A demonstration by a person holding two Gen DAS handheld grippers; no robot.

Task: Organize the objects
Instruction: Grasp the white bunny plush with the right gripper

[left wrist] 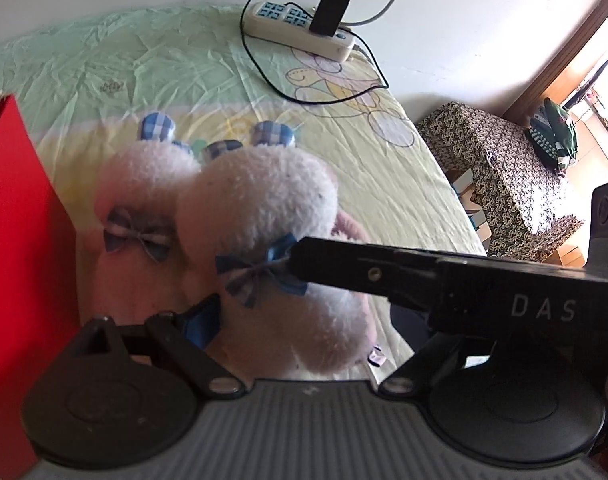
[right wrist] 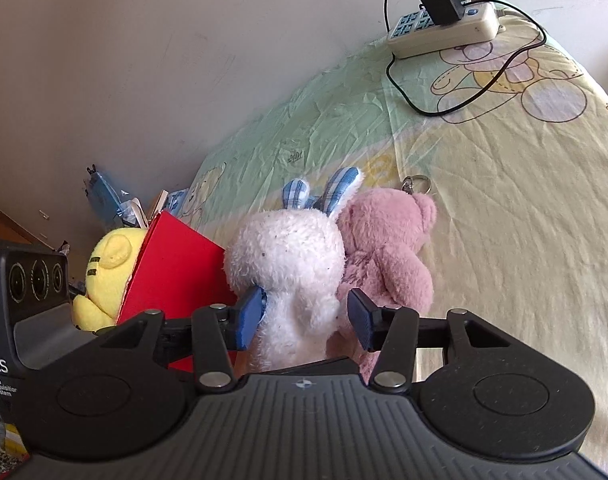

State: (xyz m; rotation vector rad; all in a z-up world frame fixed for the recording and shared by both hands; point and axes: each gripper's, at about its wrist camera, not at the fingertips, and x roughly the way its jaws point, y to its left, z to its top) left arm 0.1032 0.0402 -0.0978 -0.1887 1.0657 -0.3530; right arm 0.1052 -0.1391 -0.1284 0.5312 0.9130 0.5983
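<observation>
On a bed sheet (right wrist: 504, 200) printed with cartoon bears, two white rabbits with blue checked ears and bows lie side by side, seen close in the left wrist view: one rabbit (left wrist: 143, 192) nearer the red box (left wrist: 19, 240) at the left edge, the other rabbit (left wrist: 263, 216) in front and to its right. In the right wrist view only one white rabbit (right wrist: 287, 272) shows, pressed against a pink bear (right wrist: 388, 256) on its right and the red box (right wrist: 171, 268) on its left, with a yellow plush (right wrist: 103, 276) behind the box. The right gripper (right wrist: 308, 316) straddles that rabbit's lower body, jaws parted; the left blue pad touches the fur, the right pad sits against the seam between rabbit and bear (whether it presses, I cannot tell). The left gripper (left wrist: 263, 320) stands about half open over the front rabbit; only one blue pad is visible beside it, and the right gripper's black finger crosses the rabbit's bow. A power strip (right wrist: 444, 28) with a black charger lies far back by the wall.
</observation>
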